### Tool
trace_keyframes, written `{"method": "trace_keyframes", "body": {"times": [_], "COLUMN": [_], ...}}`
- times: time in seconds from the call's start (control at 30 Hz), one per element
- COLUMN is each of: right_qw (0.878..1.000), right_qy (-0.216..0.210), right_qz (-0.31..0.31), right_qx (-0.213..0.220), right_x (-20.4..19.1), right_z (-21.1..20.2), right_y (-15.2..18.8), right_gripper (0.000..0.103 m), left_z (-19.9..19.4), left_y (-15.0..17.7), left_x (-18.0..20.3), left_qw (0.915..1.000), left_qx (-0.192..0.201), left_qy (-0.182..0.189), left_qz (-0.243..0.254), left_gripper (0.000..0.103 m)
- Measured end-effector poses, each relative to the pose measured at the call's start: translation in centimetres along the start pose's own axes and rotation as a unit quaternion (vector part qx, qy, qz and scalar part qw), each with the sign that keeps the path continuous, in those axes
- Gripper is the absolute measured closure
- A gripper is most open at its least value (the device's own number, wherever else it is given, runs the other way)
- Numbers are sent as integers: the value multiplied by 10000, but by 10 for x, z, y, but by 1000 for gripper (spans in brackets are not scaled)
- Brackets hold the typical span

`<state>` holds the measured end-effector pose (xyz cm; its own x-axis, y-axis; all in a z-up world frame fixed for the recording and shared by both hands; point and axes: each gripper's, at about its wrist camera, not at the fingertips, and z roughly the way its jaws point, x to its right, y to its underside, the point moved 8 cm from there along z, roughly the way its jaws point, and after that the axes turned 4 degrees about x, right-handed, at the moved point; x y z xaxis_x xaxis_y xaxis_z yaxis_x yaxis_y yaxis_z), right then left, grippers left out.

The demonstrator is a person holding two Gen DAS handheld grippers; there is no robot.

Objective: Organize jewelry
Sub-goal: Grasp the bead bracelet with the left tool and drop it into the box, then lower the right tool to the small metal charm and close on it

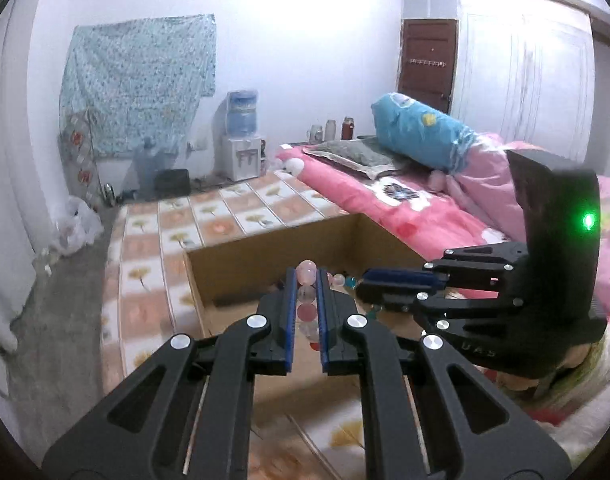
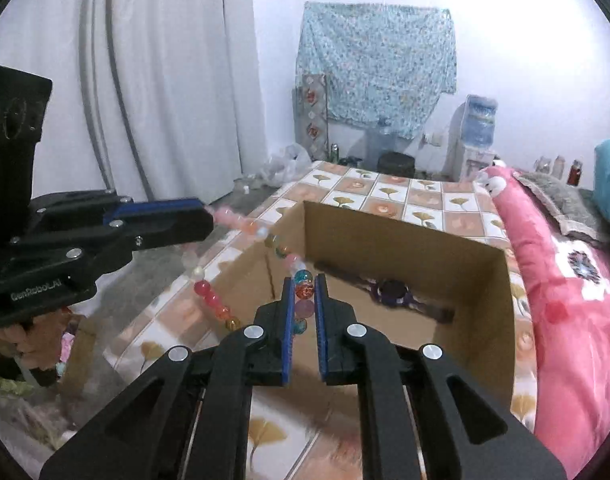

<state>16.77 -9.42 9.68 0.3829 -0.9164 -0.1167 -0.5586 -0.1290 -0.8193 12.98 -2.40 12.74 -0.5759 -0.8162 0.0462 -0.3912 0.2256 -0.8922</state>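
A string of coloured glass beads (image 2: 241, 222) hangs stretched between both grippers above the near rim of an open cardboard box (image 2: 405, 236). My left gripper (image 1: 307, 276) is shut on its pale pink beads (image 1: 307, 271); it also shows in the right wrist view (image 2: 207, 216). My right gripper (image 2: 303, 280) is shut on the blue and orange beads (image 2: 303, 289); it shows in the left wrist view (image 1: 359, 286). A loop of red and orange beads (image 2: 211, 300) sags below. A dark wristwatch (image 2: 393, 292) lies inside the box (image 1: 273, 256).
The box sits on a tiled-pattern blanket (image 2: 385, 192) on a bed. A pink quilt (image 2: 565, 300) with a blue bolster (image 1: 417, 132) lies to the right. A white curtain (image 2: 177, 80), a water dispenser (image 1: 241, 144) and a brown door (image 1: 427, 60) stand around the room.
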Motion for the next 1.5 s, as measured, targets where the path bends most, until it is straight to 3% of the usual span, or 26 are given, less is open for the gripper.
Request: {"method": "trace_keyframes", "body": {"times": [0.17, 0.37, 0.57, 0.7, 0.8, 0.93, 1.0, 1.13, 1.2, 1.3, 1.4, 1.5], "right_qw": [9875, 9590, 9392, 9399, 9472, 9669, 9758, 9827, 9818, 9812, 9802, 9785], "right_qy": [-551, -715, -600, -543, -556, -743, -986, -1212, -1175, -756, -307, -215], "right_qz": [800, 1231, 1406, 1532, 1654, 1523, 1271, 836, 825, 885, 1072, 1290], "right_qx": [-1245, -2452, -3075, -3004, -2689, -1908, -1481, -1127, -1242, -1541, -1638, -1595], "right_x": [33, 44, 44, 48, 54, 45, 31, 7, 0, 5, 22, 35], "right_z": [78, 147, 171, 169, 160, 111, 72, 13, -3, 1, 5, 17], "right_y": [-4, 27, 44, 41, 34, 14, 8, 31, 57, 95, 109, 103], "right_gripper": [93, 93, 93, 92, 92, 92, 92, 91, 91, 91, 91, 92], "left_z": [76, 136, 143, 142, 132, 98, 67, 3, -16, -21, -6, 16], "left_y": [9, 56, 74, 70, 62, 42, 32, 39, 57, 88, 119, 129], "left_x": [-35, -64, -63, -64, -69, -73, -72, -54, -41, -26, -15, -18], "left_qw": [9958, 9787, 9729, 9747, 9794, 9882, 9933, 9986, 9982, 9957, 9907, 9888], "left_qx": [-909, -2039, -2294, -2208, -1980, -1461, -1065, -502, -513, -732, -1142, -1348], "left_qy": [-111, -246, -233, -317, -400, -448, -372, -28, 207, 350, 375, 176], "left_qz": [-29, 4, 136, 144, 33, -134, -231, -185, -237, -437, -636, -615], "left_gripper": [95, 94, 94, 94, 94, 93, 87, 80, 79, 79, 79, 79]}}
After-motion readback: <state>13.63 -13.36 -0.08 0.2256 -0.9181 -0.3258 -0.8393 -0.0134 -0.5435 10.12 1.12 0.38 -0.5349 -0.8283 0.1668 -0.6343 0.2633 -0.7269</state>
